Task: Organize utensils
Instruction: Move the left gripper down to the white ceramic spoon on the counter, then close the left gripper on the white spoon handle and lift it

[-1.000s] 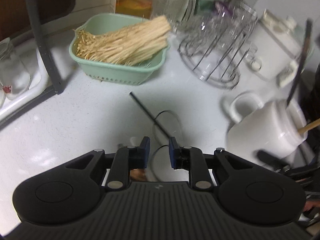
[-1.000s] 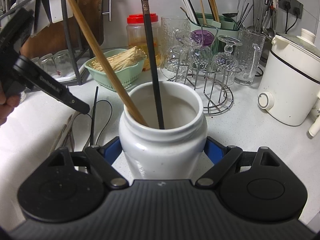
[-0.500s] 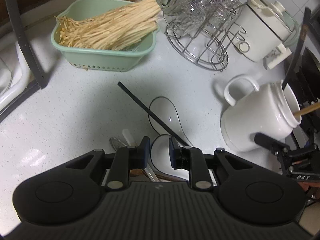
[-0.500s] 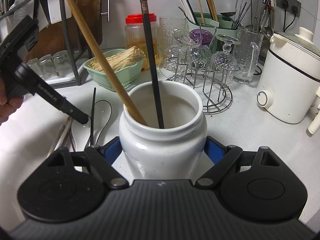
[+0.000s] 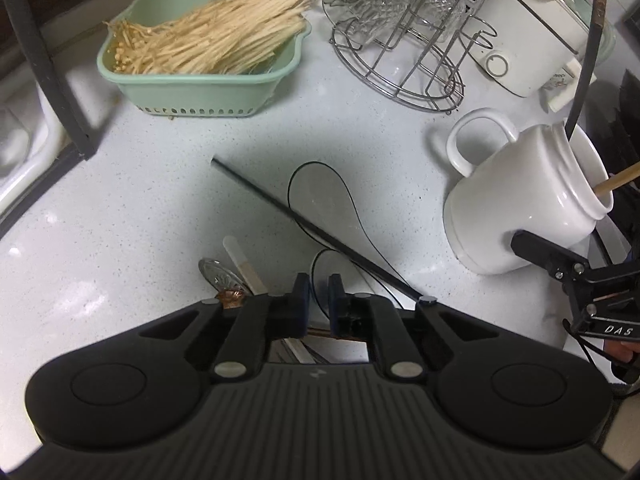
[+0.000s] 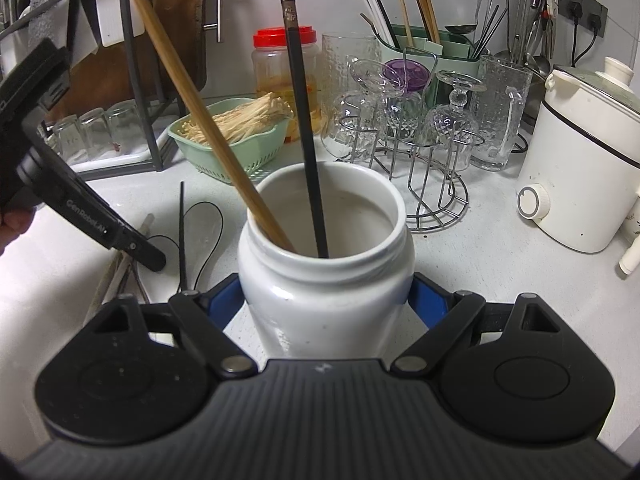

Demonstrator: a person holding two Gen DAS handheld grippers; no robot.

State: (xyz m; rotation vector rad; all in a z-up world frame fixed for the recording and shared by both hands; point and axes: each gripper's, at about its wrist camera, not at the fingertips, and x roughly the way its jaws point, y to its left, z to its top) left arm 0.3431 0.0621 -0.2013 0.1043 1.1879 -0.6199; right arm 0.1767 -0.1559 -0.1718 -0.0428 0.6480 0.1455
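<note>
Two chopsticks (image 6: 304,120) in white jar (image 6: 326,280)

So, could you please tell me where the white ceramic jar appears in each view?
Left wrist view: white ceramic jar at right edge, tilted, loop handle toward centre.
Right wrist view: jar at centre bottom, between the right gripper jaws.
Shared landmark: green basket of enoki mushrooms.
</note>
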